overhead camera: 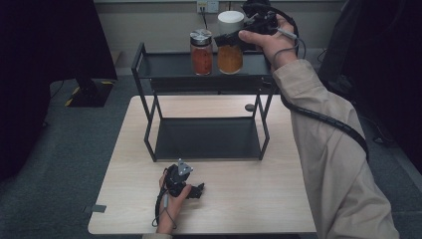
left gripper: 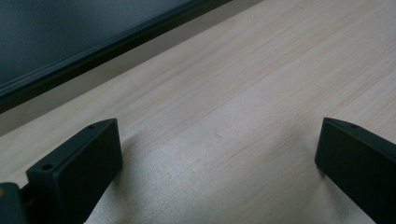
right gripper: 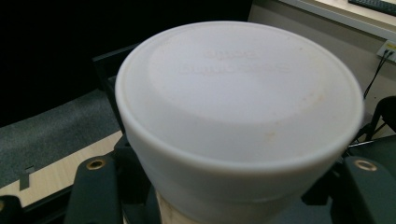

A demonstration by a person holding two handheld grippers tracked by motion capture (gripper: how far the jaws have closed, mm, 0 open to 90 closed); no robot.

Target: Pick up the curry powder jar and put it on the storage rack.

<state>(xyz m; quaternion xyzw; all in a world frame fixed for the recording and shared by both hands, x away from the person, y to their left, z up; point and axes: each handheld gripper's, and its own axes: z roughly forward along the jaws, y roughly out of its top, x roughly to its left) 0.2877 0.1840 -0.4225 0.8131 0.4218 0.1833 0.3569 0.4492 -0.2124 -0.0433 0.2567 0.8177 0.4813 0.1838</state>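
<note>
My right sleeve: beige, loose. Grippers blk, brass screws; ribbed blk cable; grey plate on left.

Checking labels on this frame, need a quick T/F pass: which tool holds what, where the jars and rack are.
1. The right tool grips the white-lidded jar of orange powder. True.
2. The left tool holds a jar. False: its jaws stand open over the bare light wooden table, nothing between them.
3. The metal-lidded glass jar of red powder is on the top shelf of the black metal two-tier rack. True.
4. The rack's lower shelf holds two jars. False: no jar stands on it.
5. The left tool is by the table's near edge in the high view. True.
</note>
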